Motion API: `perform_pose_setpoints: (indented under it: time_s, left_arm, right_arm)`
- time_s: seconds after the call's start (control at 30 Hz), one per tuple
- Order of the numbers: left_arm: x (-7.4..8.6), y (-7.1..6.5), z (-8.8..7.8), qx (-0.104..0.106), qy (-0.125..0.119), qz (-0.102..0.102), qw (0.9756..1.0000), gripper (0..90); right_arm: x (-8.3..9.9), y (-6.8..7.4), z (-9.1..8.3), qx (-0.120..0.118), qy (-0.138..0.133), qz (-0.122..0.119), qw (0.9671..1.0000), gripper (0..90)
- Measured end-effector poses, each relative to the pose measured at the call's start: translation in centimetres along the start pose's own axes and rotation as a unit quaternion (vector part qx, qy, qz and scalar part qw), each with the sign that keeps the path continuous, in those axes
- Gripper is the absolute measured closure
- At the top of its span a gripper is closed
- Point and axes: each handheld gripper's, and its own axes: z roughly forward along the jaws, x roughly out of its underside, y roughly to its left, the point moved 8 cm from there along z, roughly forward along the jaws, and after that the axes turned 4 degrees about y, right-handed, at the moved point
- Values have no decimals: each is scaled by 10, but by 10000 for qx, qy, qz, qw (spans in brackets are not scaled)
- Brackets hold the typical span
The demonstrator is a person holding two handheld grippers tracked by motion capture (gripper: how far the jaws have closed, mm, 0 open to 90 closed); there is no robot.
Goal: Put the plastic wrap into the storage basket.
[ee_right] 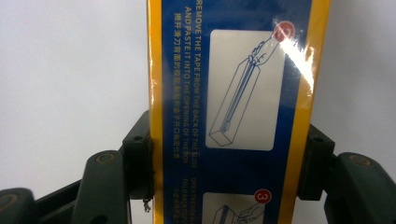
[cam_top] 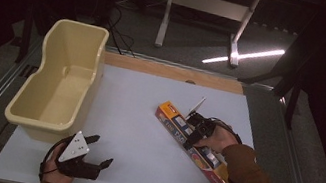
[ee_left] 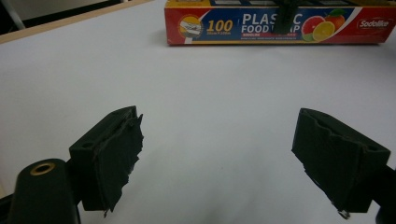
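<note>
A long plastic food wrap box (cam_top: 172, 117), red and blue with a yellow edge, lies diagonally on the right half of the white table top (cam_top: 147, 114). My right gripper (cam_top: 196, 137) sits over its middle, jaws shut on the box. In the right gripper view the box (ee_right: 233, 70) runs up between the two jaws, which press on both long sides, gripper (ee_right: 229, 163). My left gripper (cam_top: 101, 150) rests low near the front left edge, open with nothing in it. It (ee_left: 217, 149) faces the box's printed side (ee_left: 224, 25) across bare table.
A deep beige plastic tub (cam_top: 58, 83), nothing in it, stands along the left edge of the table. A wooden strip (cam_top: 174, 72) borders the far edge. Beyond it, white desk legs (cam_top: 166, 16) stand on the dark floor.
</note>
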Motion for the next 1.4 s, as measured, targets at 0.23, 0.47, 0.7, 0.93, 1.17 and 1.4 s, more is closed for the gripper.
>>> perform_pose_setpoints:
  time_s: [0.23, 0.47, 0.7, 0.93, 1.17, 1.4]
  left_arm:
    - [0, 1, -1, -10, -5, 4, 10000, 154]
    - [0, 0, 0, 13, -15, 4, 10000, 154]
    - [0, -2, 1, 36, -3, 23, 10000, 154]
    - [-1, -3, 2, 42, -1, 34, 10000, 154]
    - [-1, -4, 2, 60, -6, 46, 10000, 154]
    - [-1, -5, 4, 75, -7, 57, 10000, 154]
  right_arm:
    - [-5, 5, -6, -371, -313, 413, 9980, 389]
    - [-19, 13, -22, -1011, -896, 768, 9878, 389]
    - [-31, 20, -35, -1144, -1226, 891, 9818, 389]
    - [-48, 28, -51, -1378, -1615, 1075, 9713, 390]
    - [-62, 37, -62, -1375, -1799, 1090, 9679, 389]
    - [-77, 48, -70, -1447, -1923, 1110, 9643, 390]
